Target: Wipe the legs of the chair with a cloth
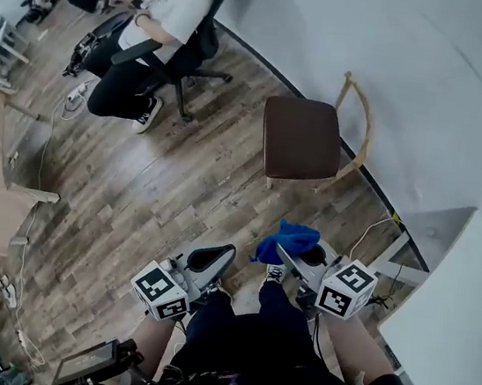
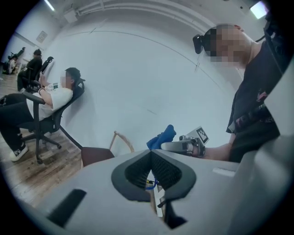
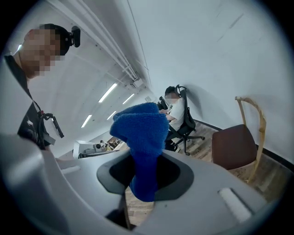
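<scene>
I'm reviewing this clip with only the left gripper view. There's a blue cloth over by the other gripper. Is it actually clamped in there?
Observer: Yes. The right gripper view shows the right gripper shut on the blue cloth, which sticks up from between its jaws.
Operator: Is the cloth touching the chair?
Observer: No. In the head view the chair stands by the wall, with bare floor between it and the cloth.
Operator: What's on the person's right, past the chair?
Observer: A white table stands against the wall, with a white cable on the floor in front of it.
</scene>
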{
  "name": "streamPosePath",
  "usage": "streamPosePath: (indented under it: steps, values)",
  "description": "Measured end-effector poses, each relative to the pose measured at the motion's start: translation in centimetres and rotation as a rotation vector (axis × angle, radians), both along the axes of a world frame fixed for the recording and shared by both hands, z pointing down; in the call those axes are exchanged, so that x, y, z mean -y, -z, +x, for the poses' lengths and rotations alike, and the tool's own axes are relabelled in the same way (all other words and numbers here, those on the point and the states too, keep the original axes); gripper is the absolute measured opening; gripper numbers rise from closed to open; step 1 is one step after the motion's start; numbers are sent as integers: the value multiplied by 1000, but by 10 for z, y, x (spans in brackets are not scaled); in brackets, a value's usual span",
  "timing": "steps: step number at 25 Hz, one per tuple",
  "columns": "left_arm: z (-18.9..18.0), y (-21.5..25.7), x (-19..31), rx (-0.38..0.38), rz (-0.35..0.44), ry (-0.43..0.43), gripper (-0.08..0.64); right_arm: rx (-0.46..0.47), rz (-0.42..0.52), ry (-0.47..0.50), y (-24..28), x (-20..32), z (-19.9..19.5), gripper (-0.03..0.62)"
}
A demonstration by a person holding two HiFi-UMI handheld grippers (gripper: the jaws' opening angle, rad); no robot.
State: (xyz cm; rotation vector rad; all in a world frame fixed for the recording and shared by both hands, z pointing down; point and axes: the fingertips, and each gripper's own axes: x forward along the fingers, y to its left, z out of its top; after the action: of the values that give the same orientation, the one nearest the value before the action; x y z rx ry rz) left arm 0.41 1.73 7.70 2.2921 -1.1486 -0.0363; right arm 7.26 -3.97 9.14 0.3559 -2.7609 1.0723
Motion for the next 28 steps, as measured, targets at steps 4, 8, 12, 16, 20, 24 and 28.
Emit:
streamPosePath:
  steps: [4,8,12,16,20,24,28]
  values:
    - [13,24,-16,6,34,-25,0,22,32,-31,25,-15,14,103]
    - [12,35,-36,-31,35,-72,0,37,55,-99,39,-40,20,103]
    - [-3,43,-66,-41,38,-121,0,45,67,-157,50,-80,10,103]
    - [-19,48,-101,-58,55,-164,0,45,69,-191,54,-131,-9,103]
    - [-36,44,-136,-77,55,-188,0,37,72,-212,53,-178,-29,103]
    - [-49,39,-173,-102,56,-205,-1,16,81,-217,49,-219,-40,103]
    - [-60,27,-207,-101,39,-228,-1,23,70,-225,40,-253,-50,103]
